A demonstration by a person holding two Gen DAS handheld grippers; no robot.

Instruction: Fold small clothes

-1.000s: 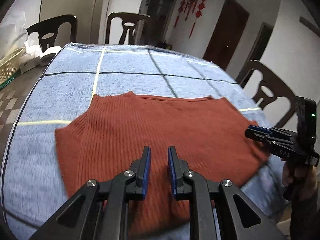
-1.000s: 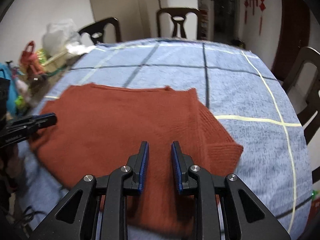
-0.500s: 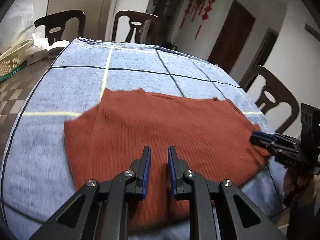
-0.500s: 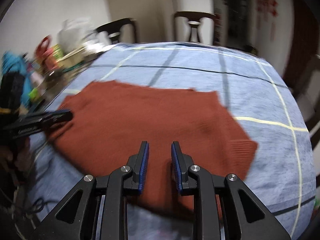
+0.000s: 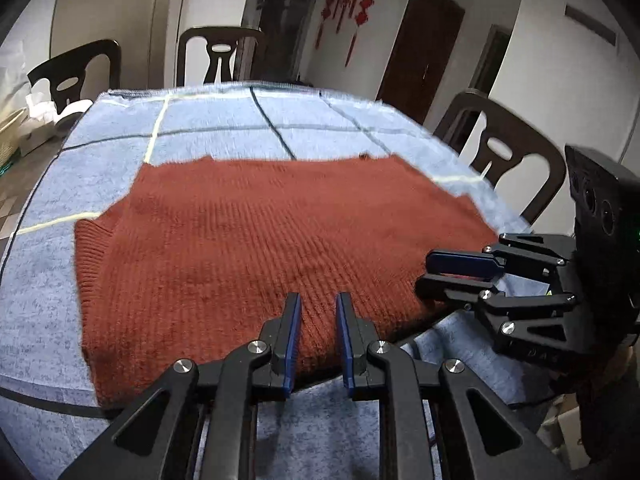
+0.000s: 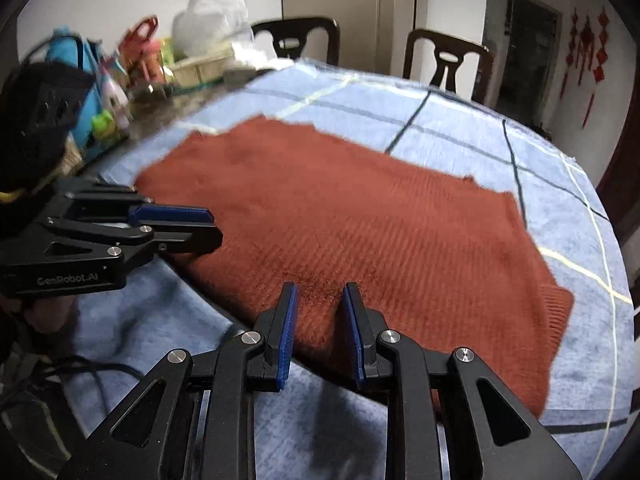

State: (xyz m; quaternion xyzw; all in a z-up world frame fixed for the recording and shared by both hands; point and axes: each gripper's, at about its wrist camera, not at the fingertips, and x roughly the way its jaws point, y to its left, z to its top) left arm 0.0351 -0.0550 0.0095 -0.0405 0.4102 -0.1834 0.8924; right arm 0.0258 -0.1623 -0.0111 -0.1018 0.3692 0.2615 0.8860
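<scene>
Rust-red knit sweater (image 5: 256,248) lies flat and spread out on the blue checked tablecloth (image 5: 208,132), near edge running along the table's near edge, one ribbed cuff sticking out at the left in the left wrist view. Left gripper (image 5: 318,308) sits over that near hem, blue pads apart with a narrow gap, nothing pinched; fabric shows through the gap. Right gripper (image 6: 318,298) sits likewise over the hem, pads apart, nothing between them. Each gripper shows in the other's view, at the sweater's side edge; contact there can't be judged. Dark wooden chairs (image 5: 500,156) ring the table; red hanging ornaments (image 5: 352,0) on the back wall; clutter of bags and toys (image 6: 104,76) on the far left in the right wrist view.
</scene>
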